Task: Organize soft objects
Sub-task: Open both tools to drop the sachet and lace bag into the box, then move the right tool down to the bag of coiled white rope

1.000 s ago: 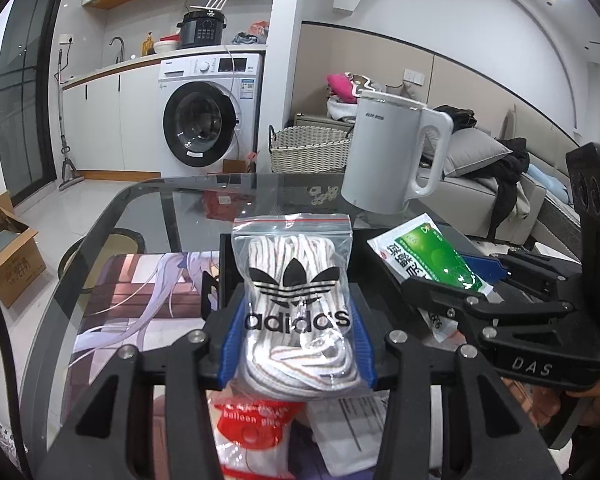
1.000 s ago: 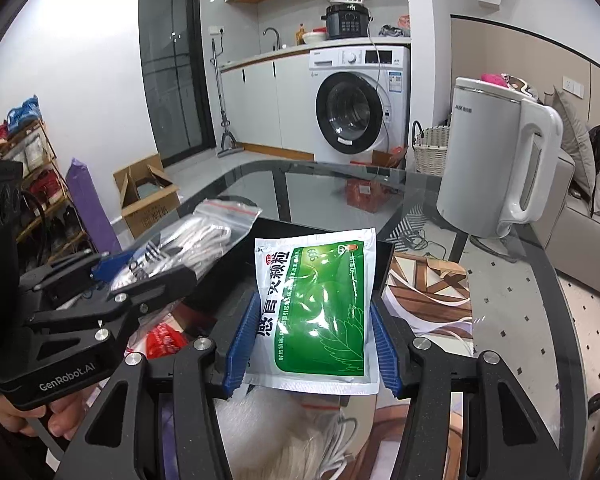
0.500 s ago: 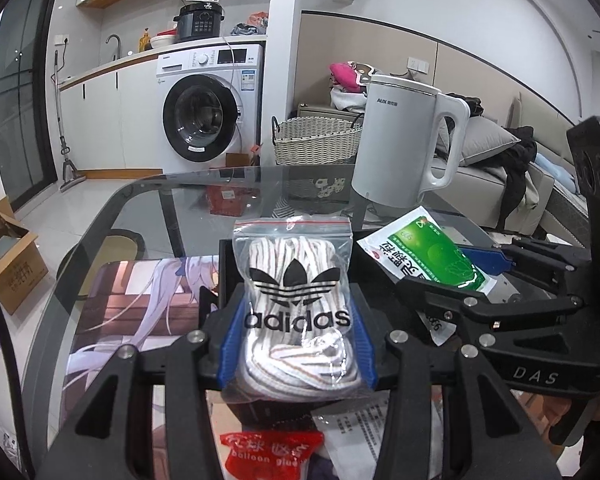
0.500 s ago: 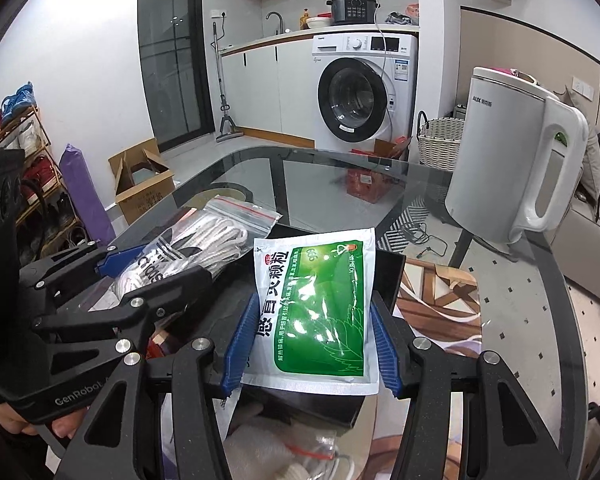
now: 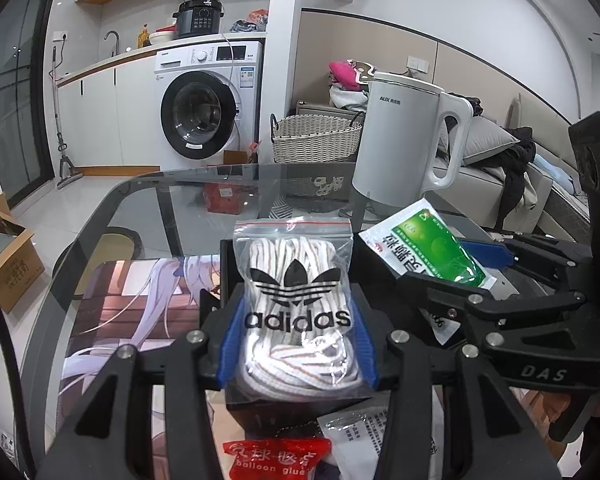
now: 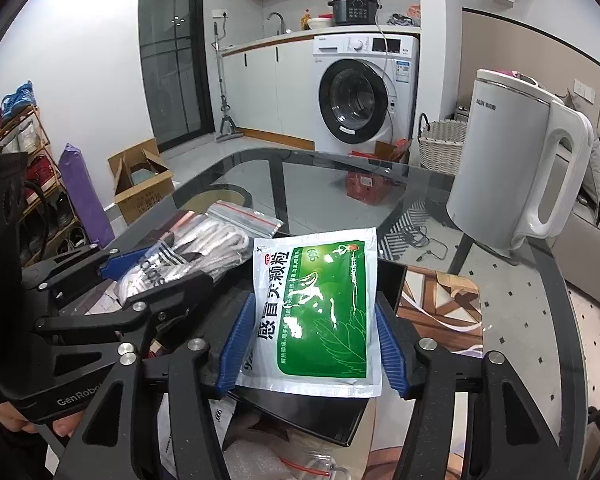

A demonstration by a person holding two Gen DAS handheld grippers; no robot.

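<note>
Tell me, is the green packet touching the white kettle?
Apart. The right wrist view shows the green packet held in the right gripper, with bare glass table between it and the kettle.

Shoelace bag left of sachet; box beneath; kettle behind.

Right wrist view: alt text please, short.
The right gripper is shut on a green sachet, held above a black box on a glass table. To its left the left gripper clamps a zip bag of laces; a white kettle stands at right.
</note>
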